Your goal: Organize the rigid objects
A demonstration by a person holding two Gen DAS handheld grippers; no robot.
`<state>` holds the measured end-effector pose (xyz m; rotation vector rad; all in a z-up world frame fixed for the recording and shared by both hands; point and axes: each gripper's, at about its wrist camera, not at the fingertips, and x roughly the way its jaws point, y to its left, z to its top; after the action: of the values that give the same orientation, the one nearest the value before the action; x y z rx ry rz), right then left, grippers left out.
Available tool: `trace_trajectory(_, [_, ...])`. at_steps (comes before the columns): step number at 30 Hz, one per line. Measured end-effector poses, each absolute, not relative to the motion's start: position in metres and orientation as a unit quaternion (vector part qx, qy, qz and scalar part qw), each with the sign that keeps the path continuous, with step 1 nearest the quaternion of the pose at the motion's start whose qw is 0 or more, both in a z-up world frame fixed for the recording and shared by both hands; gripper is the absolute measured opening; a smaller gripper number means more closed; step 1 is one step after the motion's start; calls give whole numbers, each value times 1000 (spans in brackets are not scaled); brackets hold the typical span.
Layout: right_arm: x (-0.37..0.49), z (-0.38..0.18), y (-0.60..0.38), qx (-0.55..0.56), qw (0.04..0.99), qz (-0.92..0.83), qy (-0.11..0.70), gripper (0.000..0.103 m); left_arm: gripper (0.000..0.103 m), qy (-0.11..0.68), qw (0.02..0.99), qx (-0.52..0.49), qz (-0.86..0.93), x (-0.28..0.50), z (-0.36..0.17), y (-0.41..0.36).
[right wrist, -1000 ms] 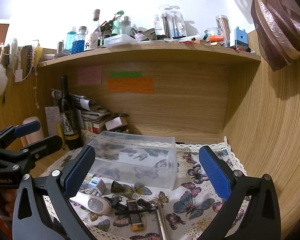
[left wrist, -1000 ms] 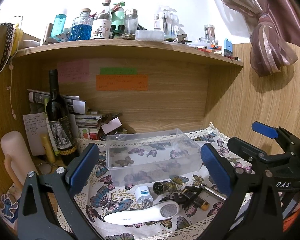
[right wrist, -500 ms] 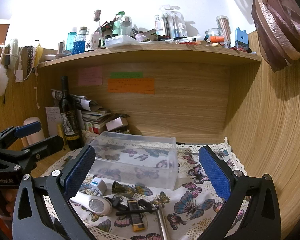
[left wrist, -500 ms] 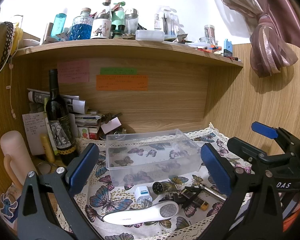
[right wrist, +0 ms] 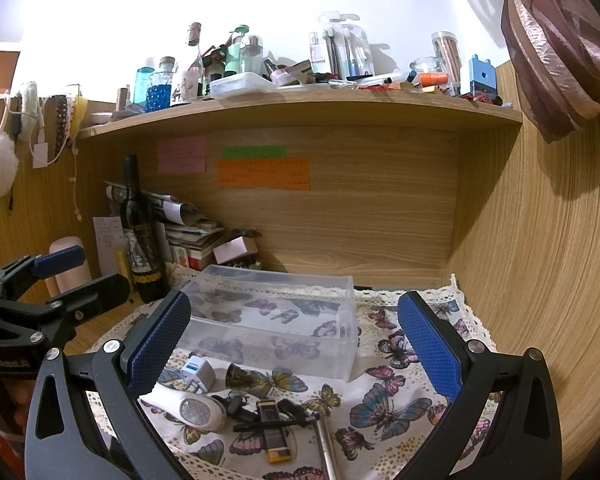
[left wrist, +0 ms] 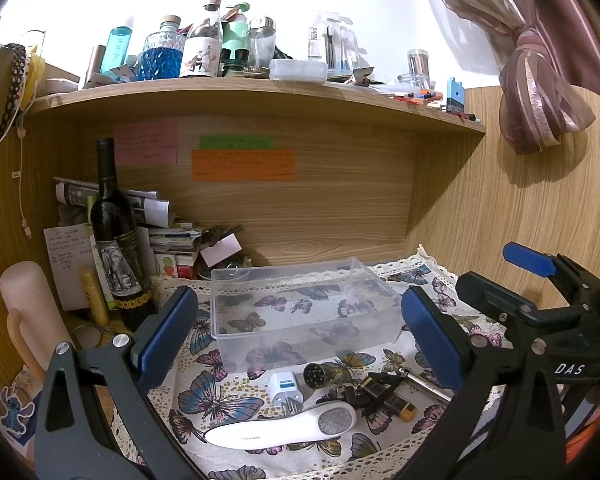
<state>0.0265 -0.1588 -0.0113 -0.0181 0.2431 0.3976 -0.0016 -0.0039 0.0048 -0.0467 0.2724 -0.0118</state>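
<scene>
A clear plastic box (left wrist: 300, 308) (right wrist: 276, 320) stands empty on the butterfly cloth (left wrist: 220, 400) (right wrist: 384, 404). In front of it lie a white handheld device (left wrist: 284, 428) (right wrist: 192, 410), a white plug adapter (left wrist: 285, 388) (right wrist: 196, 374), a small dark round-ended piece (left wrist: 314, 376) (right wrist: 240, 376), a black-and-yellow lighter (left wrist: 384, 396) (right wrist: 274, 436), a black clip and a metal rod (right wrist: 326, 444). My left gripper (left wrist: 296, 340) is open and empty above the items. My right gripper (right wrist: 292, 348) is open and empty; it also shows in the left wrist view (left wrist: 528, 300).
A wine bottle (left wrist: 116, 244) (right wrist: 140, 236), a stack of papers and small boxes (left wrist: 172, 244) and a pink flask (left wrist: 32, 312) stand at the back left. A wooden shelf (left wrist: 240, 92) full of bottles hangs overhead. A wood wall (right wrist: 540, 260) closes the right side.
Both views have shifted very slightly; the grippers stay open and nothing on the cloth has moved.
</scene>
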Motion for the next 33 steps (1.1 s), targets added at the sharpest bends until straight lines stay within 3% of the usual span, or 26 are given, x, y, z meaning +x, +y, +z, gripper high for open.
trace_trajectory(17, [34,-20,-167,-12,974,188,125,102,102,161,986,-34,-9,6,-3,9])
trace_trajectory(19, [39,-26,-171,-10,973,186,137,97,88,178,983,-33,-2,10,-9,14])
trace_trajectory(20, [43,-30,-175,-9,972,184,148,95,87,187,982,-32,1,11,-12,18])
trace_trajectory(25, [58,-55,-183,-12,963,180,200,83,82,251,967,-45,-1,24,-41,30])
trace_trajectory(33, [72,-100,-181,-30,939,191,284,75,82,338,940,-29,-47,41,-89,10])
